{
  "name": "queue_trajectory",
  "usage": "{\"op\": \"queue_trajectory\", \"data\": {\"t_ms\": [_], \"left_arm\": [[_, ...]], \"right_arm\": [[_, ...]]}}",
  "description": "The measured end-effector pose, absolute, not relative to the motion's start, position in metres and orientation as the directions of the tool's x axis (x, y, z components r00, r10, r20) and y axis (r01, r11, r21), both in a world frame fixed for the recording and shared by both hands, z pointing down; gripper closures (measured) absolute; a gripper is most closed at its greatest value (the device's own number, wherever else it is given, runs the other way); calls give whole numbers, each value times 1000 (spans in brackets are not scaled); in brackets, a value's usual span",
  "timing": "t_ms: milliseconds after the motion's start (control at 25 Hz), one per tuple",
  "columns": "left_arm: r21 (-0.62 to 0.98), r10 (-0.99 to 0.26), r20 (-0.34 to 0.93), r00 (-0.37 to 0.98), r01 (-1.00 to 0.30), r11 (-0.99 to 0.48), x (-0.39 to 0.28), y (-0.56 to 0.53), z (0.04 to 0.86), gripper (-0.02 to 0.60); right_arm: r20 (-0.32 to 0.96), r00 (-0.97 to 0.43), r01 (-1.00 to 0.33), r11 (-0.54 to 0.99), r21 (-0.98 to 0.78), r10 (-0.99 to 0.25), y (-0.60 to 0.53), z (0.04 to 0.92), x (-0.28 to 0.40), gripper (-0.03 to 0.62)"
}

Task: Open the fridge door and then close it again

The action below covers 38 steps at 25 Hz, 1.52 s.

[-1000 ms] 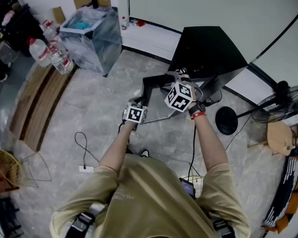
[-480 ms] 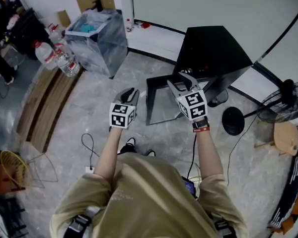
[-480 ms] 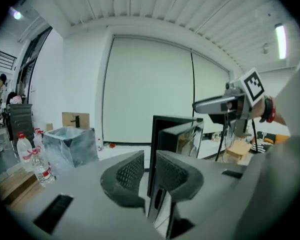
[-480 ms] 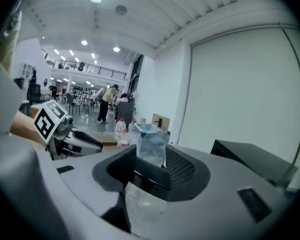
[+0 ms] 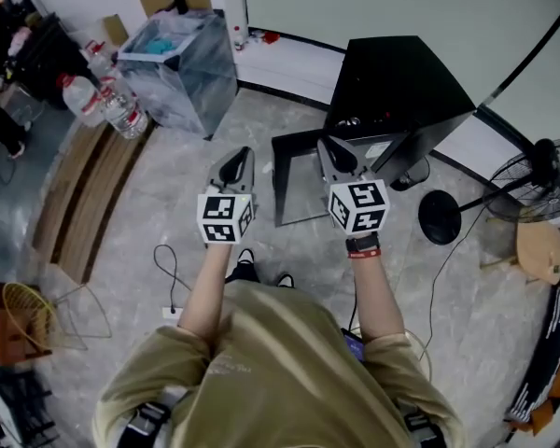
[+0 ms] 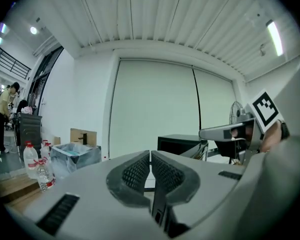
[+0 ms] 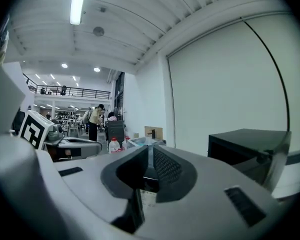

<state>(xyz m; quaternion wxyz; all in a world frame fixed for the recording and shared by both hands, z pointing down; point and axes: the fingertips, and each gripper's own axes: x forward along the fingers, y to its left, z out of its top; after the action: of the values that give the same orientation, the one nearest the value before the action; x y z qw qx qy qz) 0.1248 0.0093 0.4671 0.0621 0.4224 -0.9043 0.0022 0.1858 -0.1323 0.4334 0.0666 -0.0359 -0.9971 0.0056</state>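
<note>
Two tongs, left tongs [image 5: 240, 155] and right tongs [image 5: 328, 147], have just been closing and now stand together, both empty. The black fridge [image 5: 397, 82] stands ahead, its door [image 5: 294, 180] swung open. I judge that closing remains: reach the door's free edge and push.

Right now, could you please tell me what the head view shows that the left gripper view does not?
Only the head view shows the floor cable, the wicker basket and the person's shirt. Only the left gripper view shows the ceiling and its light strip. Both show the black fridge, the clear bin, the water bottles and the standing fan.
</note>
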Motion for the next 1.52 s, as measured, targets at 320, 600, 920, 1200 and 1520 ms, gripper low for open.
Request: {"op": "queue_trajectory", "data": {"t_ms": [320, 600, 920, 1200, 1520], "left_arm": [[45, -757, 104, -645, -758, 651, 128, 4, 459, 560], [49, -759, 128, -639, -760, 648, 131, 5, 466, 560], [104, -761, 250, -599, -765, 636, 134, 9, 523, 557], [117, -760, 358, -542, -782, 612, 136, 5, 572, 555], [130, -792, 452, -411, -848, 514, 144, -15, 620, 492]], "right_arm": [[137, -987, 78, 997, -22, 80, -125, 440, 186, 571], [197, -973, 134, 989, 59, 120, -119, 445, 183, 569], [400, -872, 408, 871, 274, 282, -105, 464, 170, 524], [559, -763, 598, 682, 421, 324, -93, 489, 152, 414], [663, -683, 698, 543, 467, 307, -81, 514, 137, 385]]}}
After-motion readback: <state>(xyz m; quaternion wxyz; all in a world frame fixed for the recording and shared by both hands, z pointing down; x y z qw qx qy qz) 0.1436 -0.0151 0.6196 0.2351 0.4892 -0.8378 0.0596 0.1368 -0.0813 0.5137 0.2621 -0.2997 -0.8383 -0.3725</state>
